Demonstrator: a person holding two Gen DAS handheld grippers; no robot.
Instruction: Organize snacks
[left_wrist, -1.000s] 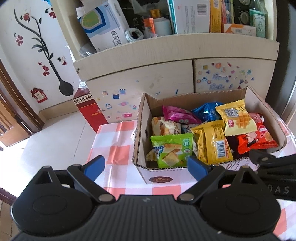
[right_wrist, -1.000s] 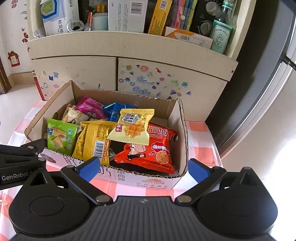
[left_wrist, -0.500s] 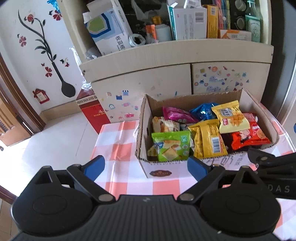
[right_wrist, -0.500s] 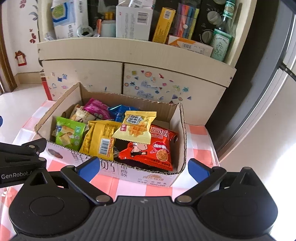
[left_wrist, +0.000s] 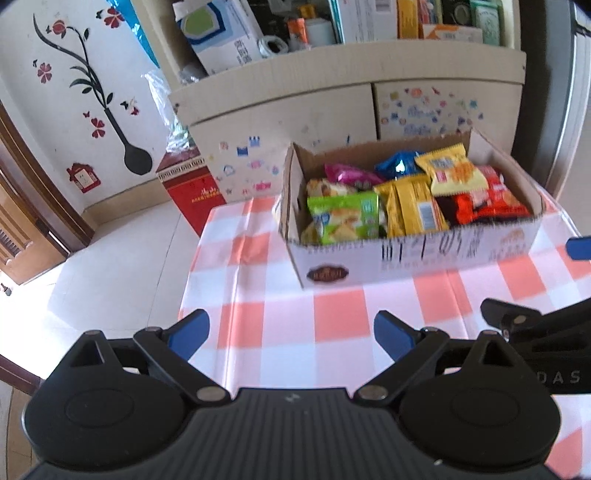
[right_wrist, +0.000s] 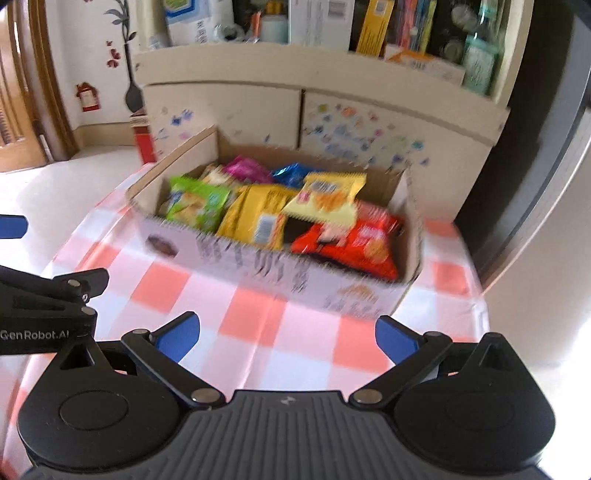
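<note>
A cardboard box full of snack packets stands on the checked tablecloth. Inside lie a green packet, a yellow bar packet, a waffle packet, a red packet, plus pink and blue ones at the back. My left gripper is open and empty, well in front of the box. My right gripper is open and empty too, on the near side of the box.
A cream cabinet stands behind the table, its shelf crowded with boxes and bottles. A red carton sits on the floor at the left. The table's left edge drops to white floor tiles.
Both grippers have drawn back from the box, which now looks smaller and farther, with more tablecloth showing in front. Both stay open and empty.
</note>
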